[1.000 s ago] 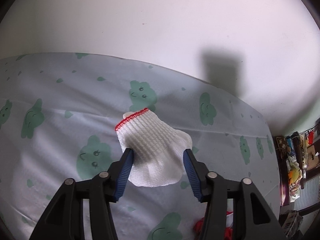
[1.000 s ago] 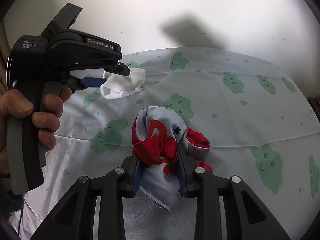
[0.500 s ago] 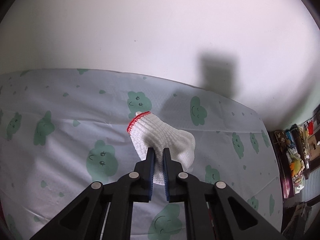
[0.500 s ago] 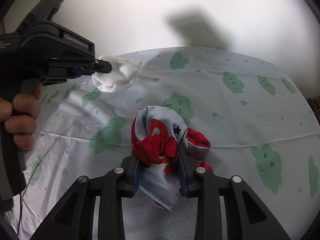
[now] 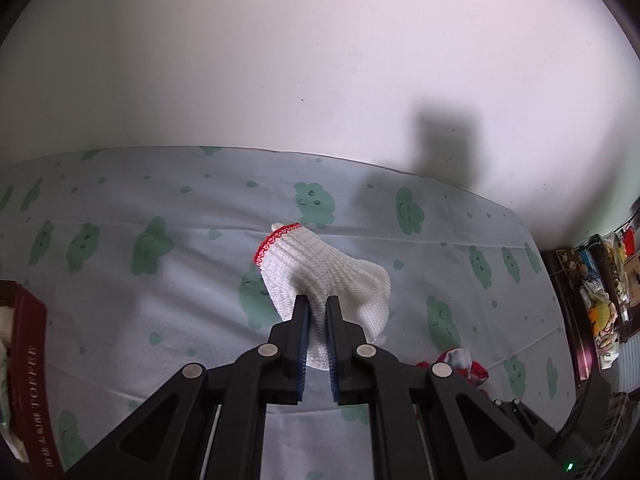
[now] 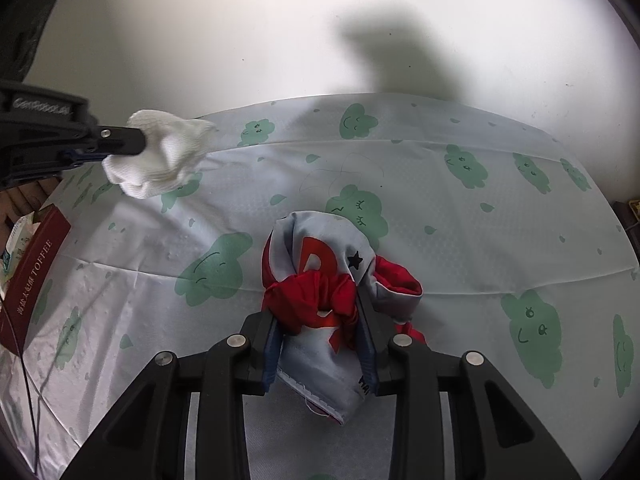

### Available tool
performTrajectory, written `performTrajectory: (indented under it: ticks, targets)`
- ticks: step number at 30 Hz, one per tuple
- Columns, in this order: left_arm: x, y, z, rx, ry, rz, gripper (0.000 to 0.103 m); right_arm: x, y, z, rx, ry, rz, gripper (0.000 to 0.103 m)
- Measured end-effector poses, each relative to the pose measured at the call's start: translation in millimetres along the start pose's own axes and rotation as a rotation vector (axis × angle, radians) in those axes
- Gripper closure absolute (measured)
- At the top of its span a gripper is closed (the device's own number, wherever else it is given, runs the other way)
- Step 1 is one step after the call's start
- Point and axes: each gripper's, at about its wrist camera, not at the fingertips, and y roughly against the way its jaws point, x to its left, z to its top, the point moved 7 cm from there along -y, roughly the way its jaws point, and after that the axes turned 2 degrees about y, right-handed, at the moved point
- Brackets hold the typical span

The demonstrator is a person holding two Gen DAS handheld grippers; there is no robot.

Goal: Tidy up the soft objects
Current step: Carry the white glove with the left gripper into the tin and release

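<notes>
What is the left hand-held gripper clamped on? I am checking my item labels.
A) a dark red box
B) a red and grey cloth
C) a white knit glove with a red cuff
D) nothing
C: the left hand-held gripper pinches the white knit glove between its blue pads.

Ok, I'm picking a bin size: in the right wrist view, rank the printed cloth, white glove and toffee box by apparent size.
1. Printed cloth, though nearest the camera, which inflates it.
2. White glove and toffee box: unsure, the box is cut off at the frame edge.
</notes>
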Motion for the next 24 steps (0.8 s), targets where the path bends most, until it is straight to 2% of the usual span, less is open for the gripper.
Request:
performTrajectory:
  ticks: [8, 24]
  targets:
    - [29, 40, -3, -0.041, 0.006, 0.037, 0.095, 0, 1, 0, 0.000, 0.002, 0.000, 0.071]
    - [141, 142, -9, -0.125, 0.045, 0.173, 0.095, 0, 2, -2, 0.000, 0.009, -0.008, 0.071]
